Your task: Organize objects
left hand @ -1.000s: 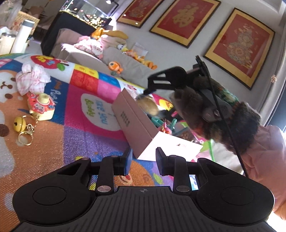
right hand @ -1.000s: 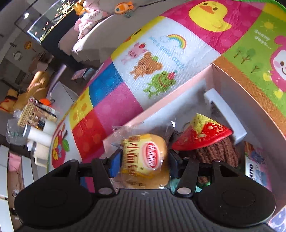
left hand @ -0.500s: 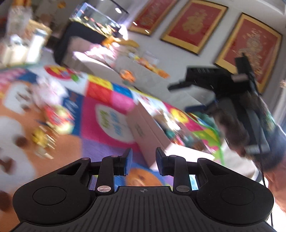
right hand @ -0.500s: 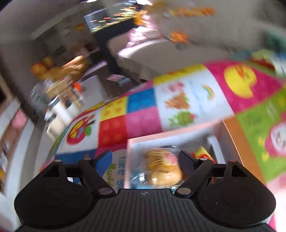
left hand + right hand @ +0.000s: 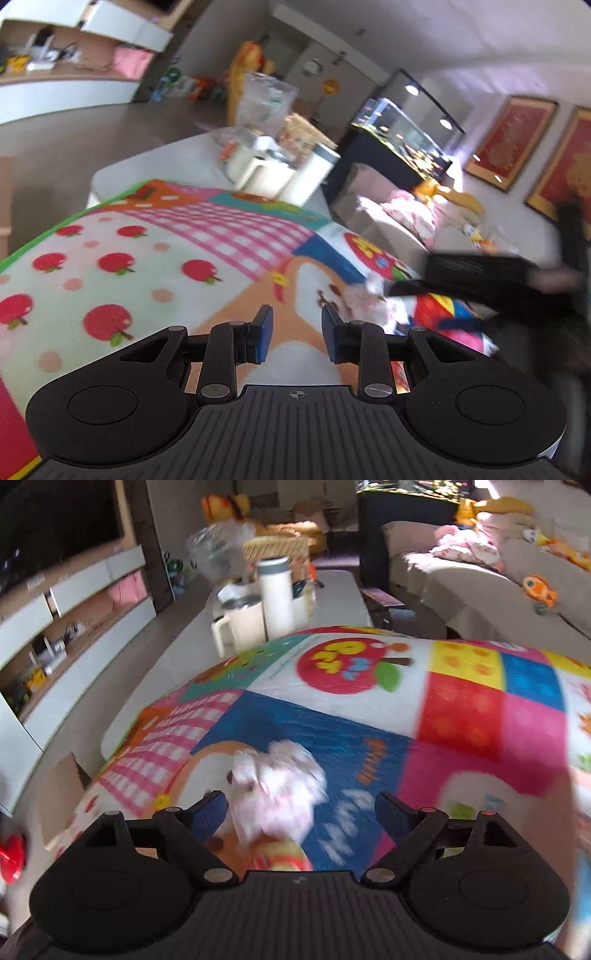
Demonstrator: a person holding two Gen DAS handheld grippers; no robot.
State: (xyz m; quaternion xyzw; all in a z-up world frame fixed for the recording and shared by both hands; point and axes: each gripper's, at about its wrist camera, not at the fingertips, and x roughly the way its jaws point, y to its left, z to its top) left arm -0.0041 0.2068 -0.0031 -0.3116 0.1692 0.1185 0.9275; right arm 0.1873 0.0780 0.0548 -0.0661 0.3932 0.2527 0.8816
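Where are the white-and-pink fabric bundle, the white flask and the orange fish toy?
white-and-pink fabric bundle point(image 5: 279, 790): right wrist view, middle of the blurred cloth.
white flask point(image 5: 277, 598): right wrist view, middle of its body.
orange fish toy point(image 5: 537, 587): right wrist view, its body.

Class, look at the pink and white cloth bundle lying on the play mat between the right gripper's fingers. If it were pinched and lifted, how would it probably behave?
The cloth bundle looks crumpled and frilly, so it would probably flop and sag rather than hold its shape. It seems light for its bulk. Lying on the soft mat, it is unlikely to roll. The right gripper is wide open around it, though blur hides detail.
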